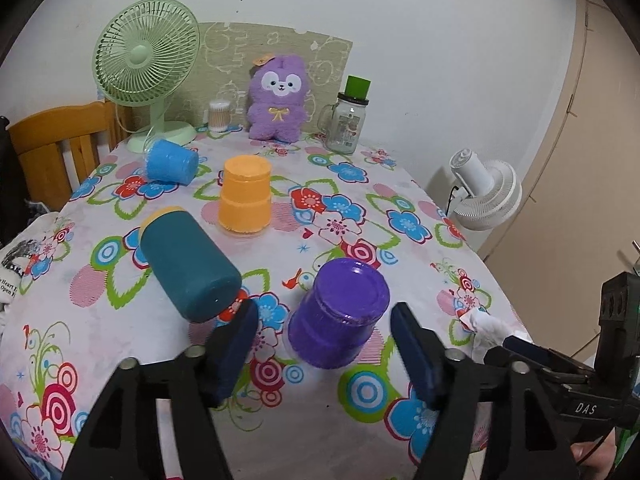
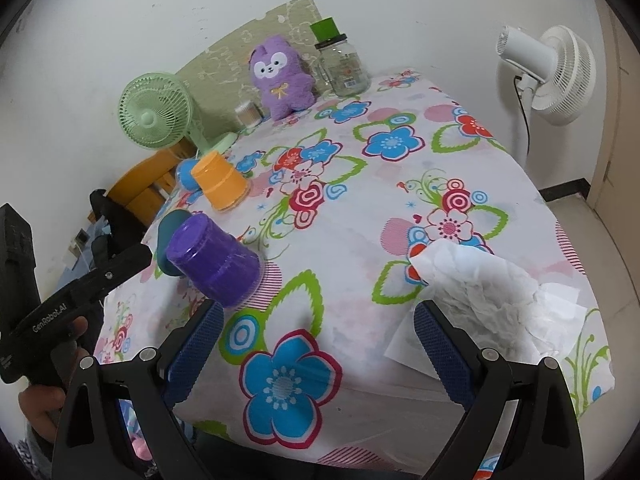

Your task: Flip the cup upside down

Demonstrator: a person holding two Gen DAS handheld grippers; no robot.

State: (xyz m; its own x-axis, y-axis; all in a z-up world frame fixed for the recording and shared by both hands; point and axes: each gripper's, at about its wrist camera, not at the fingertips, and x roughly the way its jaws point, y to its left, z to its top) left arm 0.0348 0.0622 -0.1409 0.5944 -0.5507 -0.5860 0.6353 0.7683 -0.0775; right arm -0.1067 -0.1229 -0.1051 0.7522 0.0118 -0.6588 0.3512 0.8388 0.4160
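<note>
At 12 o'clock of the open, empty left gripper [image 1: 324,354], the purple plastic cup [image 1: 338,312] stands base-up on the floral tablecloth [image 1: 400,208]. The right gripper [image 2: 318,350] is open, empty. The next lying teal cylindrical cup [image 1: 188,264], at 10 o'clock, should be gripped mid-wall.

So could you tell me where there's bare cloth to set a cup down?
Free: the patch between the orange cup, glass jar and crumpled tissue, plus the near strip ahead of the right gripper. Crowded: the left side, around the teal cup, purple cup and blue cup.
</note>
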